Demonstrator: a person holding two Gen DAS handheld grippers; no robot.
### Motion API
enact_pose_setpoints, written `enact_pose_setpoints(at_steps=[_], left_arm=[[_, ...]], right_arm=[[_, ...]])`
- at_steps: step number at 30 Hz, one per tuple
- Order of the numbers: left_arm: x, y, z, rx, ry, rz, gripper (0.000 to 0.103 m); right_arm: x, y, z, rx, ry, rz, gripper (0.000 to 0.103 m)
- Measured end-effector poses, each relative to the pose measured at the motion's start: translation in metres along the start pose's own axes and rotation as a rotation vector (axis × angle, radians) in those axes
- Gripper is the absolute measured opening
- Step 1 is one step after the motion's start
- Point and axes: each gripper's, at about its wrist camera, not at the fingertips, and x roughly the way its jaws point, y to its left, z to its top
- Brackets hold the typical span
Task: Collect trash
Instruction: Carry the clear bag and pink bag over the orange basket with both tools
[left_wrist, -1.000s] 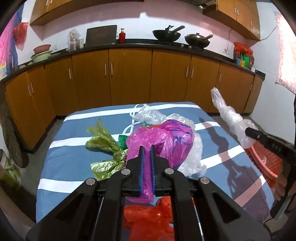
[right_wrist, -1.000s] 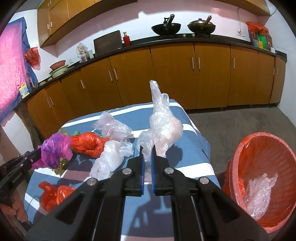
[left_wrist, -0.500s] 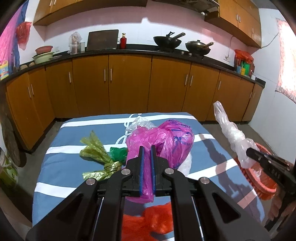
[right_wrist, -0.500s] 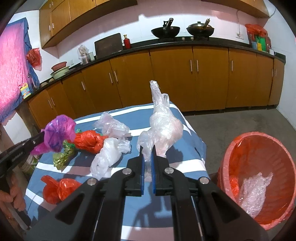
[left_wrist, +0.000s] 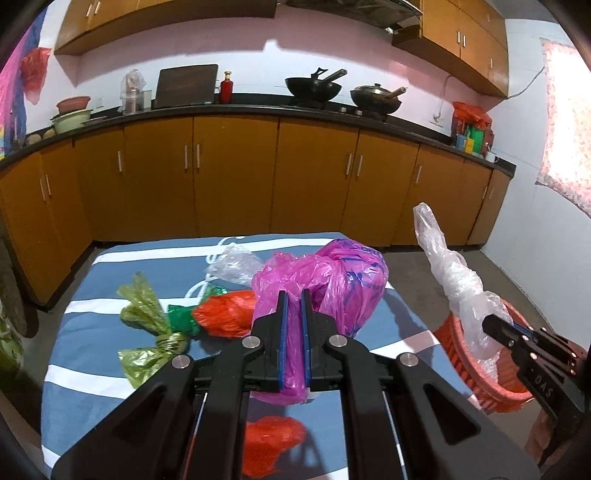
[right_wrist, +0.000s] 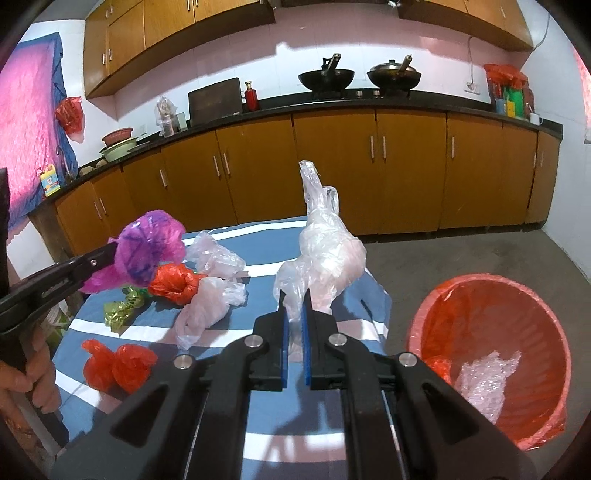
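The left gripper (left_wrist: 294, 295) has its jaws clamped on a magenta plastic bag (left_wrist: 332, 280), held up clear of the bench (left_wrist: 88, 373) with its blue-and-white striped cover. The right gripper (right_wrist: 294, 299) has its jaws pinched tight on a clear plastic bag (right_wrist: 325, 254), which stands up in a twisted peak above the bench's edge nearest the red basket (right_wrist: 491, 295). That basket sits on the floor just beside the bench and already holds some crumpled clear plastic (right_wrist: 484, 380). Left lying on the bench are a knotted red bag (right_wrist: 173, 284), a green bag (left_wrist: 147, 325) beside it, two pale clear bags (right_wrist: 207, 310) towards the basket side of the red one, and another red bag (right_wrist: 118, 369) at the bench edge nearest the person, whose hand (right_wrist: 37, 373) grips the left handle.
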Motion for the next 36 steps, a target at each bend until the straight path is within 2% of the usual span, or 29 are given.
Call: enact_pose_setpoints(at_steps=[17, 36], left_arm=[[0.010, -0.064, 0.003, 0.039, 0.000, -0.078, 0.007], [0.032, -0.171, -0.006, 0.168, 0.038, -0.223, 0.007]], right_arm=[[-0.034, -0.060, -0.005, 0.059, -0.040, -0.108, 0.007], [-0.056, -0.142, -0.024, 0.162, -0.036, -0.272, 0.007]])
